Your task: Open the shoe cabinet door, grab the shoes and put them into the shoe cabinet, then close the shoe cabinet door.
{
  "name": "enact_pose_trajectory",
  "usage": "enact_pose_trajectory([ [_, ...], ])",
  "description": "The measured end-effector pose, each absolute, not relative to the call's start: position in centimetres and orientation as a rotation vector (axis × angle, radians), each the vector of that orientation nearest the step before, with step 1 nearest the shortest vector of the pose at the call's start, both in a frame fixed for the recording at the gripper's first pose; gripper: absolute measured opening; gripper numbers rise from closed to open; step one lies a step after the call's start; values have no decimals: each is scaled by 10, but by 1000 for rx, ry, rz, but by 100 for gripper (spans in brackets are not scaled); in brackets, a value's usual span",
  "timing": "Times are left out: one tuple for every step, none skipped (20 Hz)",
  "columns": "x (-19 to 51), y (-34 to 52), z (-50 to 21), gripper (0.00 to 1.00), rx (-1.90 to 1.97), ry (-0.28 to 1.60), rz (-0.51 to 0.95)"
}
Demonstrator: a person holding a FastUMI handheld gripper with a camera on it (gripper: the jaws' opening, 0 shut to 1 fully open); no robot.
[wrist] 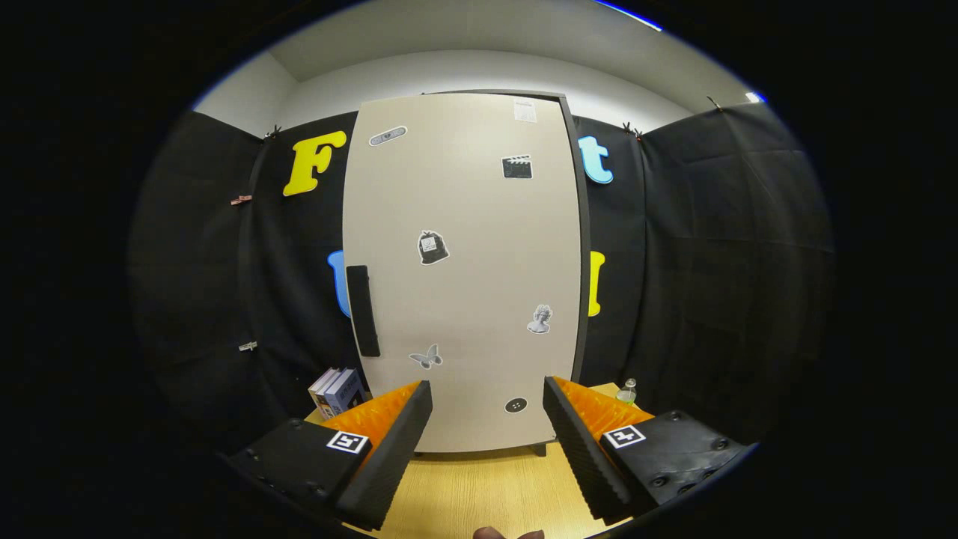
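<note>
Handheld two-finger claw (pixel 486 442): fingers spread apart, nothing between them. Each finger (pixel 389 457) is a long wedge-shaped bar, its inner face lined with a finely ribbed pad. Rear mounts: matte black housings (pixel 677 449) with round recessed screws. One square black-and-white coded marker (pixel 348 442) sits atop each housing.

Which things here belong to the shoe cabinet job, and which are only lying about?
Job: cabinet door, shut; its handle; the gripper, open, short of the door.

Lying about: books left of the cabinet; bottle on its right; table.
</note>
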State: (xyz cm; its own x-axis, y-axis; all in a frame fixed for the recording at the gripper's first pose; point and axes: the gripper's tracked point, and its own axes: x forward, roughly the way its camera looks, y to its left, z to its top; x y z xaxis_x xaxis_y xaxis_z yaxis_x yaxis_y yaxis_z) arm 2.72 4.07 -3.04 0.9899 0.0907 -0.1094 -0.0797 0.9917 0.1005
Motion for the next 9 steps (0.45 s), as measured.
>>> enact_pose_trajectory([
  [27, 41, -31, 98, 96, 113, 86],
  [27, 40, -31, 98, 95, 114, 85],
  [26, 40, -31, 98, 96, 113, 86],
  [26, 41, -32, 98, 95, 115, 85],
  [26, 41, -32, 98, 96, 116, 85],
  [26, 41, -32, 98, 96, 117, 85],
  [26, 41, -32, 98, 97, 117, 84],
  [27, 41, -32, 98, 97, 117, 84],
  [27, 40, -31, 98, 97, 116, 83],
])
